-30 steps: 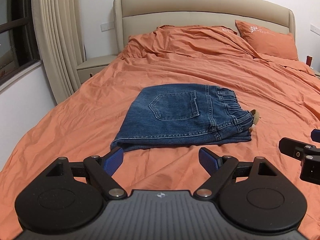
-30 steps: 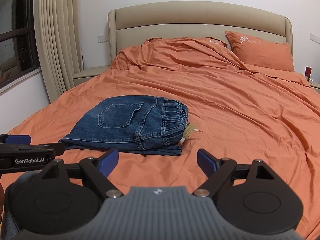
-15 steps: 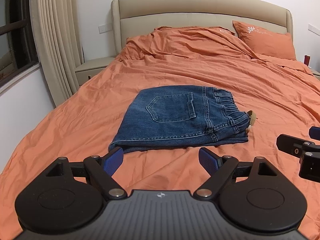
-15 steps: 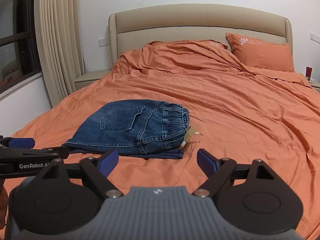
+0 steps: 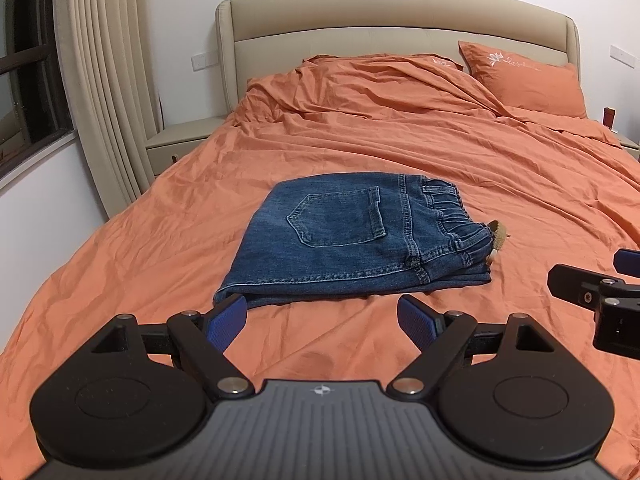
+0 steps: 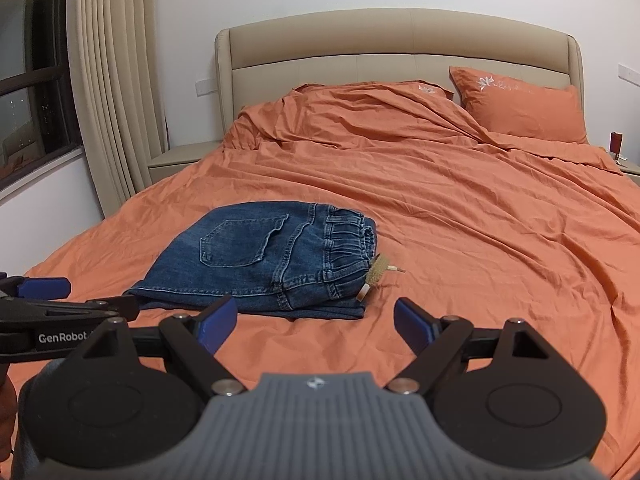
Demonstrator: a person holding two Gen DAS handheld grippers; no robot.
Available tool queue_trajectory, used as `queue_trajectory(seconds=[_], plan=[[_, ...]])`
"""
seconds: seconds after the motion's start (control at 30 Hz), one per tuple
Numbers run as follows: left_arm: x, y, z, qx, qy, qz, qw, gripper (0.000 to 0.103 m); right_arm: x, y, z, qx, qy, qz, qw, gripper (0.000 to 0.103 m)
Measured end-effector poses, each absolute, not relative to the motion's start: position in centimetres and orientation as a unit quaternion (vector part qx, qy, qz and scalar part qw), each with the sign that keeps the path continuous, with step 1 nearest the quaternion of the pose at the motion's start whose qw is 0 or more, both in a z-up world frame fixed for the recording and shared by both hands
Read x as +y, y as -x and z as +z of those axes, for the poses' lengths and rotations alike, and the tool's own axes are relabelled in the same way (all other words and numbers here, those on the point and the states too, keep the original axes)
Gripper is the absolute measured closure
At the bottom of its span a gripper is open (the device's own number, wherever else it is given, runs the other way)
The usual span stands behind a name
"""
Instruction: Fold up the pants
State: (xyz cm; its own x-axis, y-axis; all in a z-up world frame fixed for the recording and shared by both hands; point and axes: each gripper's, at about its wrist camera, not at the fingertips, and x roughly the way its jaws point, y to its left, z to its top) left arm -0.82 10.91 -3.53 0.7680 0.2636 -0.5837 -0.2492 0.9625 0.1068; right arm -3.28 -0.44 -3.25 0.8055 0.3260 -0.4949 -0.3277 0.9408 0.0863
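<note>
Blue denim pants [image 5: 352,240] lie folded into a flat rectangle on the orange bed sheet [image 5: 500,184], back pocket up, elastic waistband to the right. They also show in the right wrist view [image 6: 260,264]. A tan drawstring end [image 6: 378,274] pokes out by the waistband. My left gripper [image 5: 322,320] is open and empty, just in front of the pants' near edge. My right gripper [image 6: 314,322] is open and empty, in front of the pants' right corner. Each gripper shows at the edge of the other's view.
The bed has a beige headboard [image 5: 392,36], a rumpled duvet [image 5: 380,92] and an orange pillow [image 5: 524,80] at the far end. A bedside table [image 5: 180,144] and beige curtains [image 5: 104,92] stand at the left by a dark window.
Both grippers have drawn back and risen slightly from the pants, which now look a little farther off. The pants have not moved. Both grippers stay open.
</note>
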Motion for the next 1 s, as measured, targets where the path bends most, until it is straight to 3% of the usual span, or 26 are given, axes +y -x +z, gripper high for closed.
queue_trajectory(seconds=[1.0], plan=[[11.00, 1.25, -2.94, 0.306, -0.011, 0.131, 0.943, 0.004, -0.52, 3.69, -2.81, 0.252, 0.004, 0.170, 0.953, 0.021]])
